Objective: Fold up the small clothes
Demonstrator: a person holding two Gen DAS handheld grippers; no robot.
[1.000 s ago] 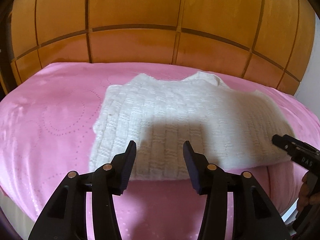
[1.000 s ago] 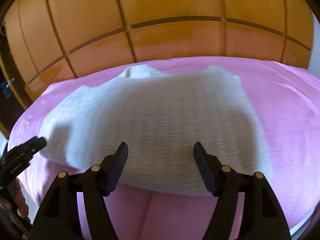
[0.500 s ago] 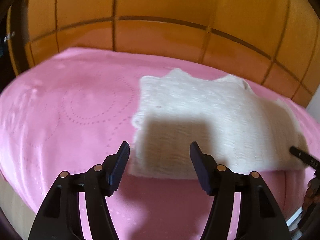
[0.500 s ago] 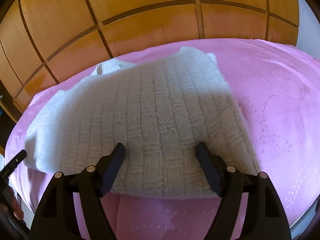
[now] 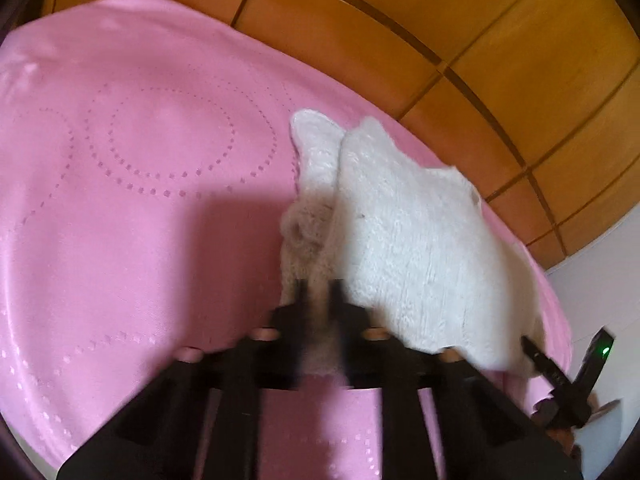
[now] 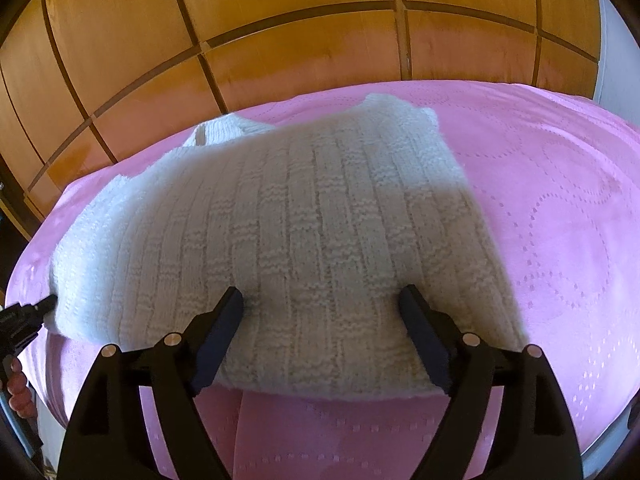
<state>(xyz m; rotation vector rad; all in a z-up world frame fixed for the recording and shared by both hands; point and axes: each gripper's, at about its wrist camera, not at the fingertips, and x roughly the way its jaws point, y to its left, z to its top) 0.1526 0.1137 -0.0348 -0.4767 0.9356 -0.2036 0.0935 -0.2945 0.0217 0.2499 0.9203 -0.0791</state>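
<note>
A white knitted sweater [image 6: 304, 240] lies partly folded on the pink bedspread [image 6: 560, 220]. In the left wrist view my left gripper [image 5: 320, 292] is shut on the sweater's [image 5: 408, 240] near left edge, with fabric bunched between the fingers. The view is blurred. My right gripper [image 6: 322, 312] is open, its fingers resting over the sweater's near edge. The left gripper's tip [image 6: 28, 312] shows at the sweater's left corner in the right wrist view. The right gripper [image 5: 560, 376] shows at the lower right of the left wrist view.
An orange wooden panelled headboard [image 6: 300, 40] stands behind the bed. The bedspread [image 5: 120, 200] extends wide to the left of the sweater. A white wall [image 5: 600, 280] is at the far right.
My left gripper moved to the sweater's left edge and shut on it. The right gripper moved forward slightly over the near edge and stayed open.
</note>
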